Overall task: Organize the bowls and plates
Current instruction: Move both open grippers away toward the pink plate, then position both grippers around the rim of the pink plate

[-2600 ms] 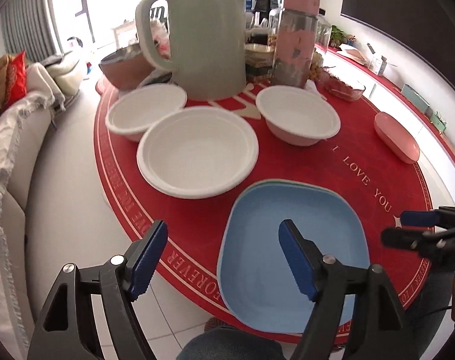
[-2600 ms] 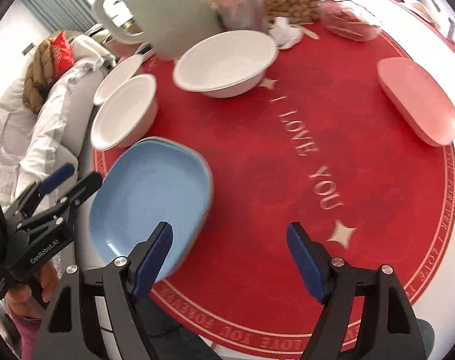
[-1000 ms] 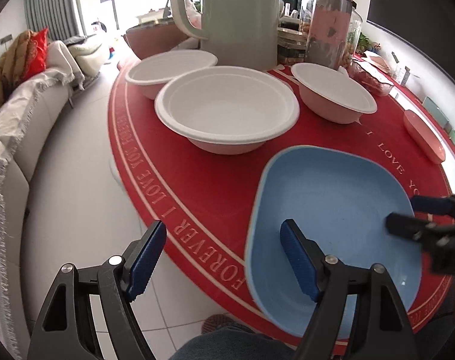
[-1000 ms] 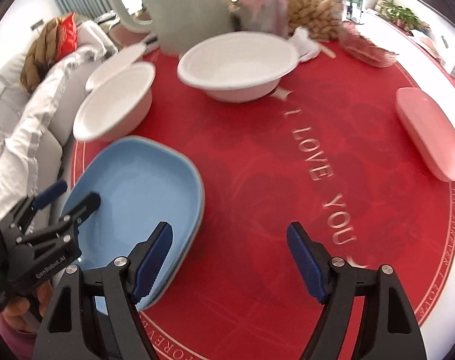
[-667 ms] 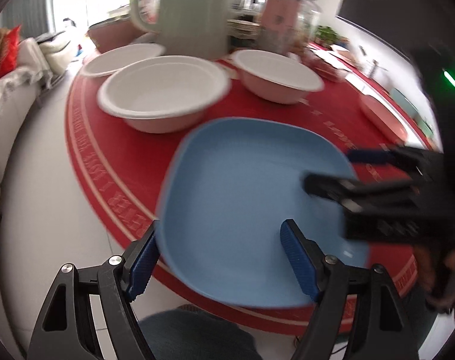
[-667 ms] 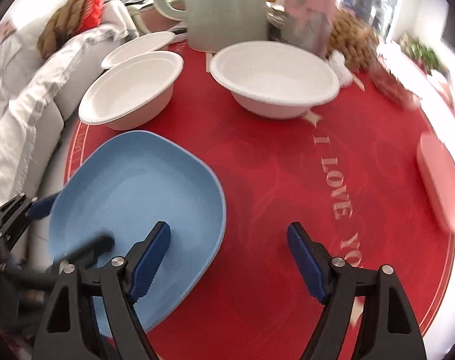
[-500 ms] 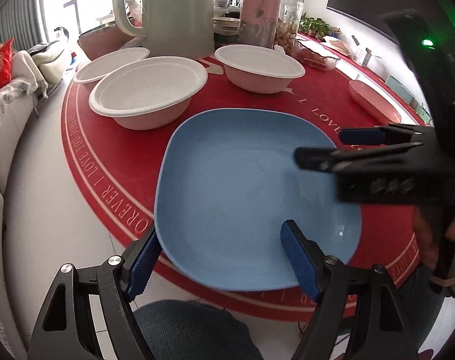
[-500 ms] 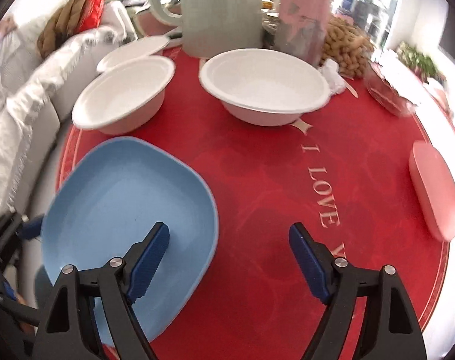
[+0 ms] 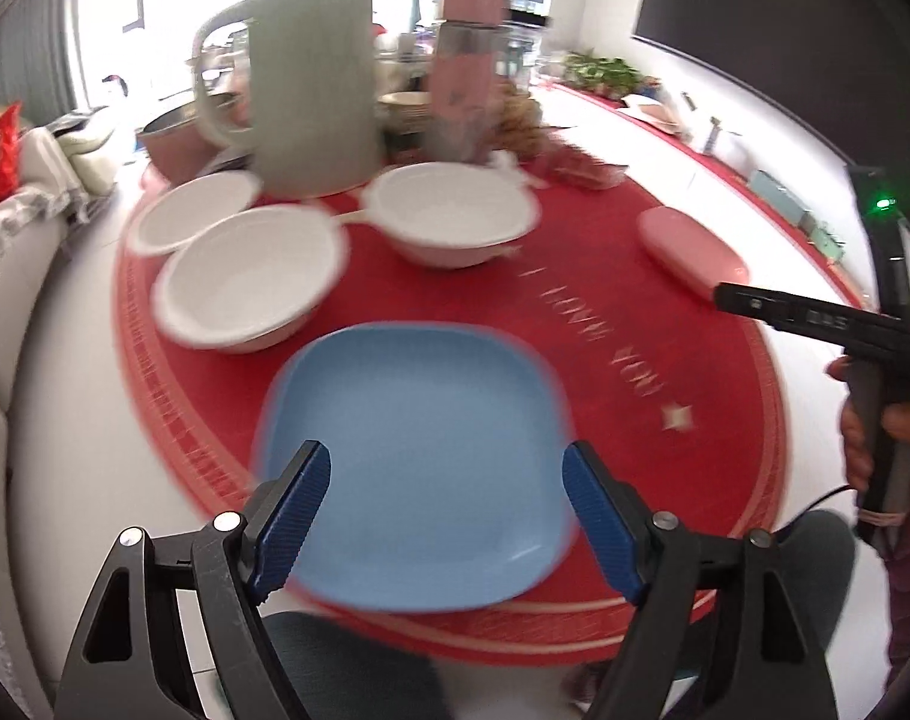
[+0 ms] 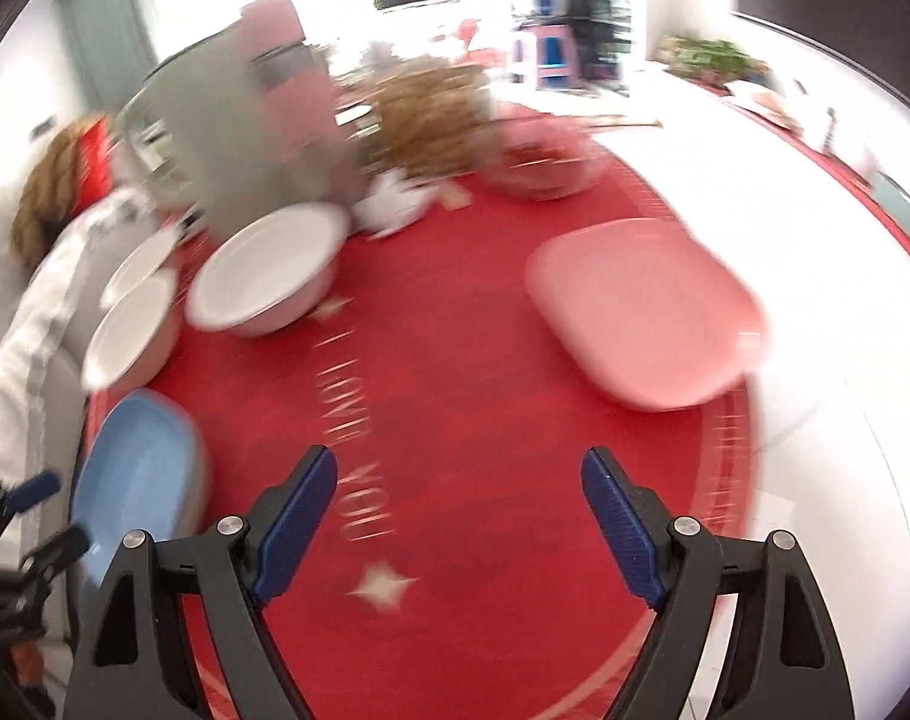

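Observation:
A blue square plate [image 9: 419, 456] lies at the near edge of the round red table [image 9: 455, 294]; it also shows in the right wrist view [image 10: 137, 480]. My left gripper [image 9: 449, 516] is open just above its near edge, empty. Three white bowls stand beyond: one near left [image 9: 245, 282], one behind it [image 9: 197, 216], one in the middle [image 9: 449, 210]. A pink plate [image 10: 640, 312] lies at the right. My right gripper [image 10: 460, 522] is open and empty above the red cloth, facing the pink plate.
A pale green jug [image 9: 311, 84], a pink-capped bottle [image 9: 460, 78], snack containers [image 10: 431, 114] and a metal pot [image 9: 173, 138] crowd the back of the table. A sofa with cushions [image 9: 11, 192] lies to the left. My right gripper's body [image 9: 832, 318] shows at the right.
Both views have pulled back and up. My right gripper has swung right, away from the blue plate toward the pink plate. The blue plate lies where it was.

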Tool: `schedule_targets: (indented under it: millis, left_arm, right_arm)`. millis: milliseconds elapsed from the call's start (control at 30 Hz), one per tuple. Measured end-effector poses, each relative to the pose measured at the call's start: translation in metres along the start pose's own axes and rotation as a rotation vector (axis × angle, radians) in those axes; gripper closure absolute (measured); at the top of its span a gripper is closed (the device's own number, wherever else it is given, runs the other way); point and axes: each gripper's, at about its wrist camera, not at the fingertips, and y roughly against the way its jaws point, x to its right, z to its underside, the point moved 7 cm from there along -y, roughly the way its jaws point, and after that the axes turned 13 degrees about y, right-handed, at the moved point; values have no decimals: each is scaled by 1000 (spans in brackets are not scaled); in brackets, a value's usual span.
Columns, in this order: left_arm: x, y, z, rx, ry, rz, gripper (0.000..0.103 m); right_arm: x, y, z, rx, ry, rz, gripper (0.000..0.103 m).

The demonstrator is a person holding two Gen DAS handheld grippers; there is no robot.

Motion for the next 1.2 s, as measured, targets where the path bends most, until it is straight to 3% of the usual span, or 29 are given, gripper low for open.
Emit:
schedule_targets:
  millis: [100, 300, 567, 733, 900, 1067, 1200]
  left_arm:
    - [40, -15, -4, -43, -12, 37, 19]
    - [108, -51, -6, -131, -43, 42, 19]
    - [171, -89, -34, -97, -13, 12, 19]
    - [194, -120, -67, -54, 66, -4, 19]
    - [210, -153, -86, -73, 122, -16, 19]
    - [209, -186, -95, -82, 154, -130, 19]
    - [207, -205, -94, -129, 187, -137, 19]
  right_arm:
    - [39, 1, 7, -4, -74, 35, 18]
    - [104, -8, 28, -15, -180, 71, 18]
    - [149, -24, 13, -19, -154, 111, 18]
    - [162, -38, -13, 4, -130, 80, 18]
    - [163, -58, -38, 20, -61, 66, 18]
    - [163, -89, -57, -30, 78, 173, 18]
    - [166, -109, -54, -83, 102, 203, 18]
